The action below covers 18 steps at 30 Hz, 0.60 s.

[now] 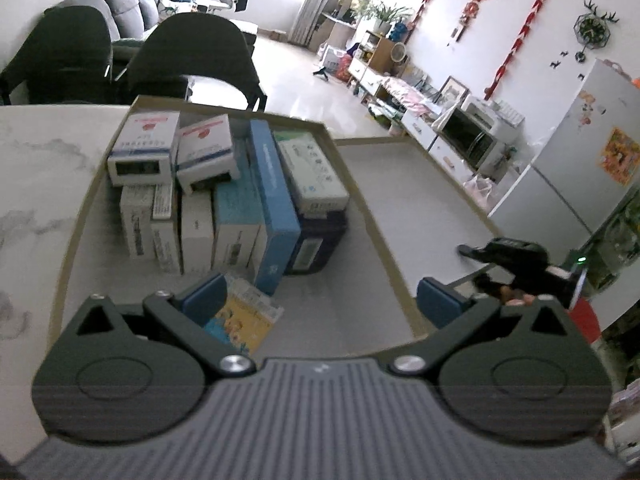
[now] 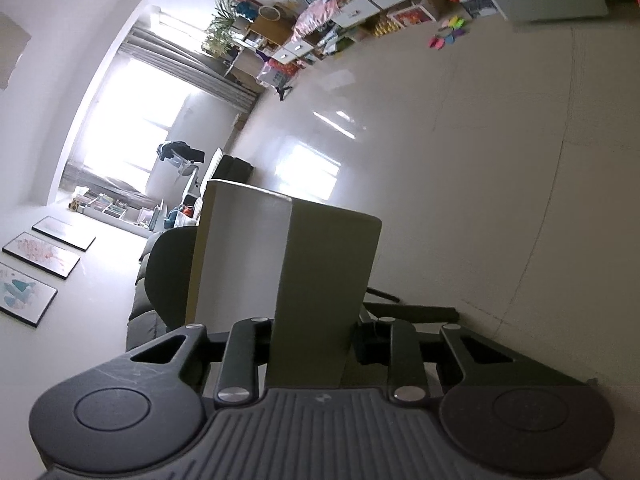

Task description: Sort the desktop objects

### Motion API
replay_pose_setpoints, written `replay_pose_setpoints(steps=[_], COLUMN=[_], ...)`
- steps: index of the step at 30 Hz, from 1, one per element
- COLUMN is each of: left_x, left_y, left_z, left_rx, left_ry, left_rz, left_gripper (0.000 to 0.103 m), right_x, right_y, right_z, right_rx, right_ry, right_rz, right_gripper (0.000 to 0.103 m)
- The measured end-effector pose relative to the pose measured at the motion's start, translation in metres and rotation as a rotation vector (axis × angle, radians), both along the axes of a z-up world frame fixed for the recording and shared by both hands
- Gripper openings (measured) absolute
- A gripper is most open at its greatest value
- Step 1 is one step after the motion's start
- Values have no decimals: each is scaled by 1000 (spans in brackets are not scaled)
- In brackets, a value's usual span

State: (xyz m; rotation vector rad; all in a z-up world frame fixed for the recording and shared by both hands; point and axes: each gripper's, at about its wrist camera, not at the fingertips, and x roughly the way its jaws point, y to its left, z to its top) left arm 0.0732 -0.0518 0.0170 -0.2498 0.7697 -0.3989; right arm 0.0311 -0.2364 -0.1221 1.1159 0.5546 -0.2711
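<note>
Clamping a plain white box (image 2: 288,276) in my right tool (image 2: 310,344), jaws narrow on its sides, I carry it rolled sideways. My left tool (image 1: 318,300) hangs wide and empty over the tray (image 1: 384,240), boxes (image 1: 224,196) packed upright at eleven o'clock (space-saving, I judge).

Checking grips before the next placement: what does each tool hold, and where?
Right tool clamps a plain box by its near end. Left tool is open, holding nothing.
</note>
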Motion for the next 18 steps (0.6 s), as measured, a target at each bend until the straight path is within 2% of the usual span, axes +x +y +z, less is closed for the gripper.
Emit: replay_pose_setpoints(steps=[5, 9, 14, 18], left_x=[-8, -19, -30, -35], left_y=[5, 3, -1, -3], left_z=[-11, -10, -5, -3], left_rx=[-56, -21, -3, -25], left_ry=[44, 11, -22, -16], left_rz=[-35, -43, -82, -127], left_gripper=[103, 103, 103, 103], right_x=[-22, -35, -56, -78], right_y=[13, 17, 24, 26], right_z=[9, 13, 26, 40], right_rx=[-57, -59, -114, -136], right_ry=[-15, -45, -69, -119], right_rz=[-10, -12, -25, -24], right_gripper=[31, 31, 31, 31])
